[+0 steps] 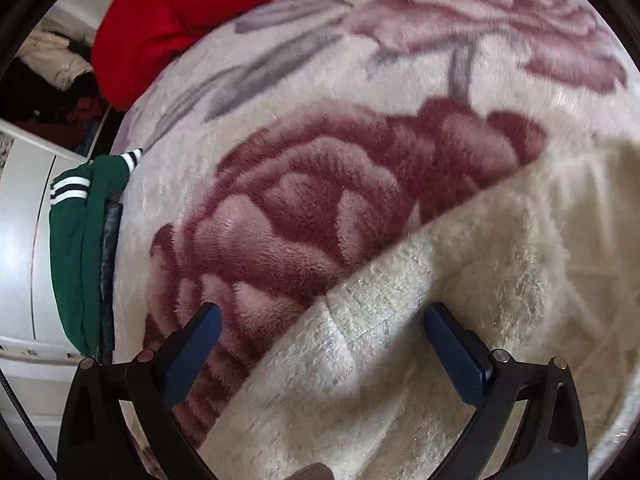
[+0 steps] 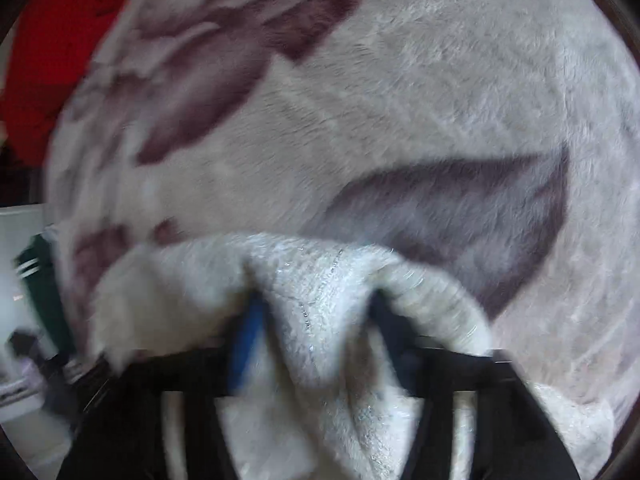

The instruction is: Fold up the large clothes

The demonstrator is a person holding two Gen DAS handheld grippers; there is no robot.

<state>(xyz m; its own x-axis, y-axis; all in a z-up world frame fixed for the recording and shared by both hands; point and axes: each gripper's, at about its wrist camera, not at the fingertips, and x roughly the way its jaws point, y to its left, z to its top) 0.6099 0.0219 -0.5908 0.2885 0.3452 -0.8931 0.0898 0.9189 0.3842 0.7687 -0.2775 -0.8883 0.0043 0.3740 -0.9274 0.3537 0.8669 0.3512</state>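
Note:
A fluffy cream garment [image 1: 460, 280] lies on a floral plush blanket [image 1: 320, 100]. My left gripper [image 1: 320, 316] is open just above the garment's edge, its blue-padded fingers [image 1: 200, 340] spread to either side of the fabric without holding it. In the right wrist view, which is blurred, the same cream garment [image 2: 316, 304] is bunched between and draped over my right gripper [image 2: 316, 312], whose fingers [image 2: 248, 336] are partly hidden by the fabric; they look closed on it.
A red garment [image 1: 172, 20] lies at the blanket's far left. A green garment with white stripes [image 1: 80, 232] hangs at the bed's left edge beside white furniture [image 1: 24, 240]. A pile of clothes [image 1: 52, 72] sits beyond.

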